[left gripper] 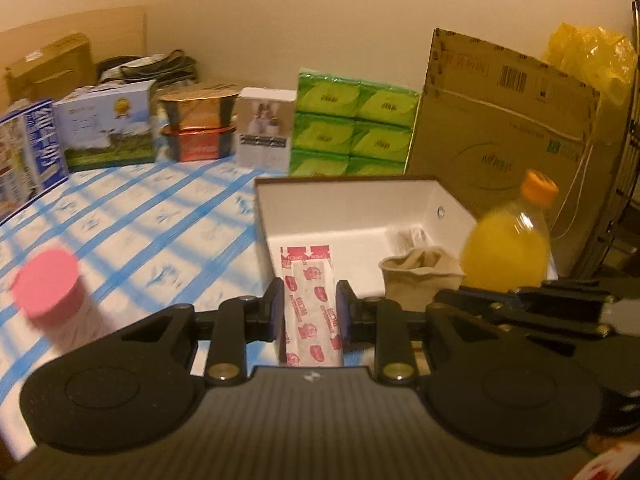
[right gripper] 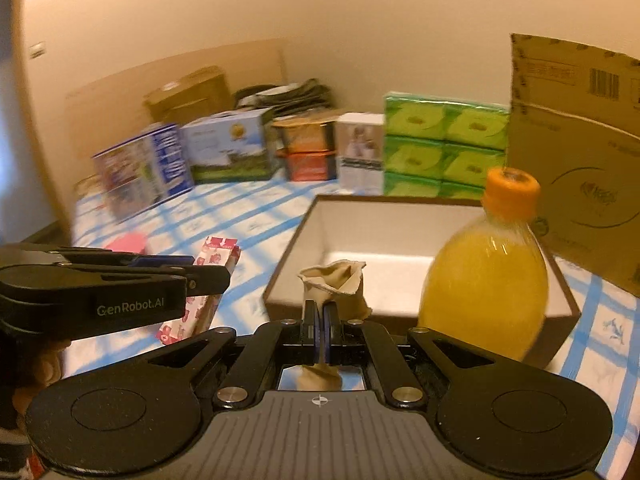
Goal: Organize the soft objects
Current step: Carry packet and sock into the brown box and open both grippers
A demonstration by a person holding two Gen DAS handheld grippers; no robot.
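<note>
In the left wrist view, the left claw (left gripper: 307,312) grips a red-and-white packet (left gripper: 310,300) at the near edge of the white box (left gripper: 352,216). In the right wrist view, the right claw (right gripper: 319,330) is clenched on a beige sock (right gripper: 334,284) at the near wall of the box (right gripper: 304,224), with the orange bottle (right gripper: 486,276) to its right.

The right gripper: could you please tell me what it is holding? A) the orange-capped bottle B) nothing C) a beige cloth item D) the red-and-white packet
C: the right gripper is shut on the beige cloth item, held up in front of the white box, while the red-and-white packet sits between the left gripper's fingers.
</note>
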